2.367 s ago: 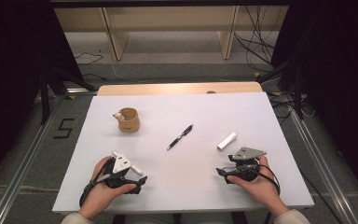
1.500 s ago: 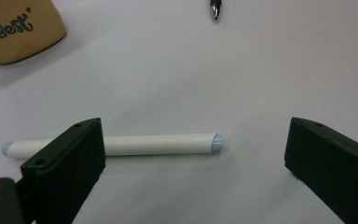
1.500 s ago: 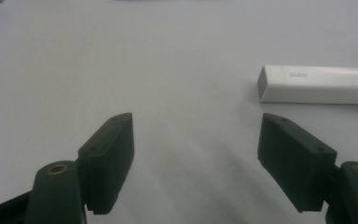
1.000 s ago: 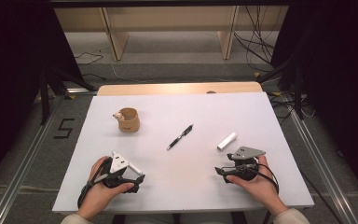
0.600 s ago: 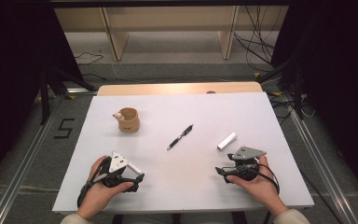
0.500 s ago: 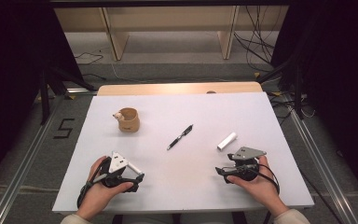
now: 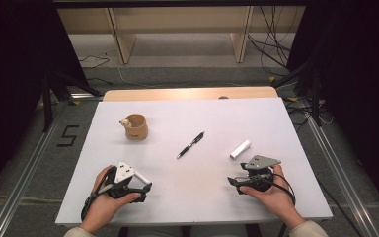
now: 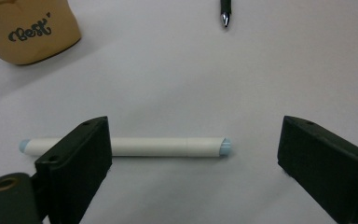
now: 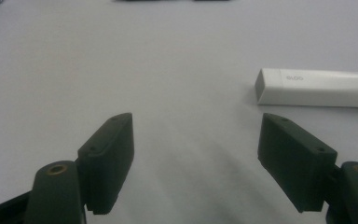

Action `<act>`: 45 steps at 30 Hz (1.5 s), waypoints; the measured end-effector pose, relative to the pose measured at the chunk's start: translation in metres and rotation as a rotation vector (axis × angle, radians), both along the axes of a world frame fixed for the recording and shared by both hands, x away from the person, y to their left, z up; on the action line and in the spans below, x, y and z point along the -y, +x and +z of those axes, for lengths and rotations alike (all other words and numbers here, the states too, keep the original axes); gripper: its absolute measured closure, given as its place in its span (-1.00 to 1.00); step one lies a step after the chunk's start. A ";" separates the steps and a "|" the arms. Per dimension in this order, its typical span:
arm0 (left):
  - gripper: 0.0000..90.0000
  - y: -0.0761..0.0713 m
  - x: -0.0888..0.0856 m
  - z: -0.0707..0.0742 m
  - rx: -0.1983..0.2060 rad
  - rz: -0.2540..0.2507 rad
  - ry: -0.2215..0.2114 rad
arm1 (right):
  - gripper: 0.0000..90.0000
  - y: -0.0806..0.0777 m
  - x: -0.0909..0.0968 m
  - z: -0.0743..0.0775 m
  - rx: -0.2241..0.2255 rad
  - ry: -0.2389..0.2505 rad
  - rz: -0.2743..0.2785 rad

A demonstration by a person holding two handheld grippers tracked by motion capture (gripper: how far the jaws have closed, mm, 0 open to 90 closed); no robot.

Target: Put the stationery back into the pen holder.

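Left gripper (image 8: pixel 193 158) gapes, just closing slightly — white marker (image 8: pixel 158 146) lies crosswise beyond.

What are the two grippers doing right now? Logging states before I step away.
Left gripper: open, jaws just closing slightly, white pen lying beyond them, unheld.
Right gripper: open, empty.

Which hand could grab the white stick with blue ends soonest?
Left. The white stick lies right before the left tongs, open though just closing a little, nothing gripped. The right tongs sit by a white tube.
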State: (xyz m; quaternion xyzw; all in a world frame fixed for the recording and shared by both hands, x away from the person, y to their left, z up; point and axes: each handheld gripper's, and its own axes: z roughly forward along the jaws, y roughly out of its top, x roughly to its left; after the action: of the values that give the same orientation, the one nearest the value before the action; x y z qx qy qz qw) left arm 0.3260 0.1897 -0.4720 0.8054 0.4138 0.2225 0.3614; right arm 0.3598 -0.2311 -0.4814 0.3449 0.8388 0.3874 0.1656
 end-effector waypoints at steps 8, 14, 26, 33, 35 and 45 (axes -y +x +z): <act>-0.61 0.006 -0.005 0.005 0.003 0.065 -0.024 | -0.38 -0.001 0.001 0.000 0.002 0.002 -0.001; -0.52 0.012 -0.011 0.003 -0.010 0.106 -0.042 | -0.38 -0.001 0.000 0.000 0.001 0.000 -0.001; -0.31 0.021 0.007 0.007 -0.009 0.117 -0.046 | -0.38 0.000 -0.001 -0.002 0.000 -0.001 -0.003; -0.19 0.040 0.036 0.010 -0.019 0.035 -0.038 | -0.37 0.000 -0.003 -0.002 -0.001 0.000 0.000; -0.19 0.045 0.043 0.010 -0.020 0.020 -0.037 | -0.37 0.000 -0.002 -0.002 0.000 0.001 0.000; 0.05 0.059 0.067 0.014 -0.012 -0.010 -0.020 | -0.37 0.000 -0.002 -0.002 -0.002 0.005 -0.001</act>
State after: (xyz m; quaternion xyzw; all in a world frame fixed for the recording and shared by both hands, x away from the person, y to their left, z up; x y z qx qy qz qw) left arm 0.3849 0.1229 -0.4580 0.8052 0.4142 0.2116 0.3678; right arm 0.3601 -0.2296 -0.4838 0.3460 0.8378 0.3891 0.1642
